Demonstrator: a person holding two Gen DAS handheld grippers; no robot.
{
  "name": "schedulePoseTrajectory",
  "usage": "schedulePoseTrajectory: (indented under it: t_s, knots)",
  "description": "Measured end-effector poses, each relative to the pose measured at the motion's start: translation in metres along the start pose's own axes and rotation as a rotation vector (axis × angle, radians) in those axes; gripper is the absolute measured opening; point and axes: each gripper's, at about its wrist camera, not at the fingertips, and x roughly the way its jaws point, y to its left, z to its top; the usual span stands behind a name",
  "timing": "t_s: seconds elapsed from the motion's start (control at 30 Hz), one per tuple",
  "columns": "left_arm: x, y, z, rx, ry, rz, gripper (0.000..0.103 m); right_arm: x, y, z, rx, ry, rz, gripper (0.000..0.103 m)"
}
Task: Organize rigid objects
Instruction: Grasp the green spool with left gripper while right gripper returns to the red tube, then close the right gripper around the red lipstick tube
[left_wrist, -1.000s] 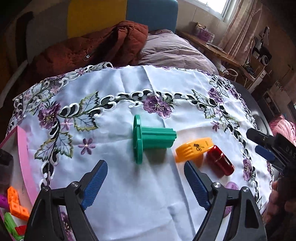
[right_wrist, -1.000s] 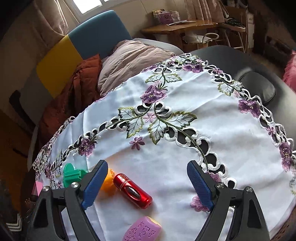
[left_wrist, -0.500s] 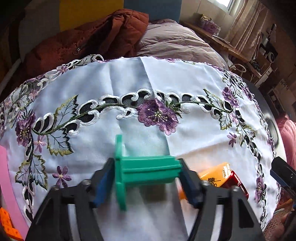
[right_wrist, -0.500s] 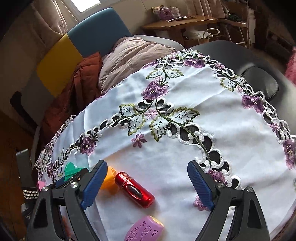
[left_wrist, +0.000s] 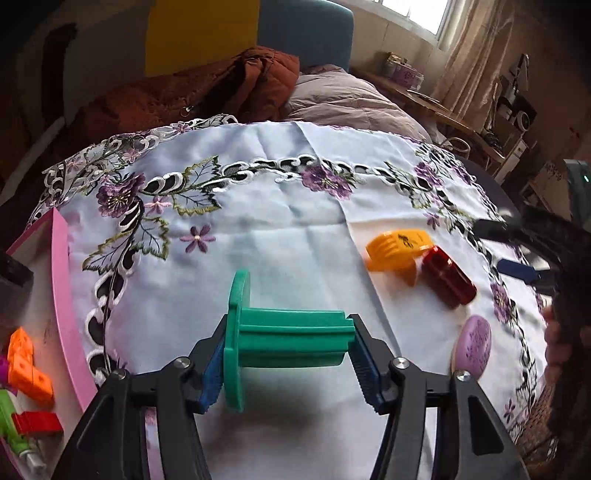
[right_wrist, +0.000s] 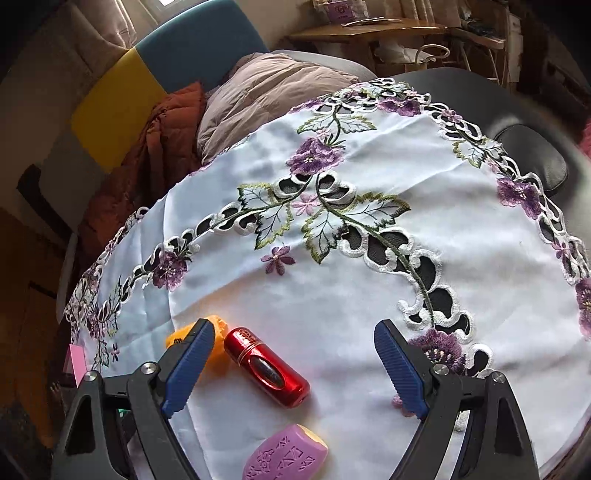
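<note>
The left gripper (left_wrist: 286, 354) is clamped on the green spool (left_wrist: 284, 338), its fingers pressing the flange and the far end; the spool sits above the tablecloth (left_wrist: 295, 221). To the right lie an orange clip (left_wrist: 397, 249), a red cylinder (left_wrist: 447, 277) touching it, and a purple piece (left_wrist: 472, 347) nearer. The pink tray (left_wrist: 62, 295) at the left edge is cut off, with blocks (left_wrist: 26, 363) partly visible. The right gripper (right_wrist: 295, 369) has its fingers wide apart, the left one hiding part of the clip.
</note>
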Motion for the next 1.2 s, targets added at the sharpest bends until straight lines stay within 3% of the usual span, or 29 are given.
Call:
schedulePoseTrajectory:
  t_s: [0.27, 0.57, 0.63, 0.67, 0.7, 0.77, 1.0, 1.2]
  knots:
    - [-0.011, -0.020, -0.054, 0.087, 0.014, -0.027, 0.060, 0.013, 0.027, -0.012, -0.154, 0.059, -0.005, 0.086]
    - [-0.012, -0.017, -0.059, 0.076, -0.013, -0.029, 0.061, 0.030, 0.045, -0.022, -0.304, 0.093, -0.103, 0.083]
    - [-0.012, -0.018, -0.059, 0.075, -0.017, -0.026, 0.061, 0.035, 0.047, -0.025, -0.335, 0.108, -0.131, 0.077]
    - [-0.012, -0.018, -0.059, 0.074, -0.016, -0.025, 0.061, 0.039, 0.049, -0.028, -0.360, 0.126, -0.149, 0.052]
    - [-0.012, -0.018, -0.059, 0.071, -0.015, -0.026, 0.061, 0.044, 0.051, -0.031, -0.393, 0.150, -0.179, 0.036]
    - [-0.012, -0.017, -0.059, 0.063, -0.018, -0.026, 0.061, 0.043, 0.058, -0.036, -0.442, 0.133, -0.202, 0.026]
    - [-0.012, -0.019, -0.065, 0.081, -0.030, 0.022, 0.059, 0.044, 0.052, -0.035, -0.391, 0.155, -0.169, 0.027]
    - [-0.012, -0.018, -0.066, 0.070, -0.035, 0.024, 0.059, 0.044, 0.055, -0.039, -0.439, 0.141, -0.190, 0.027]
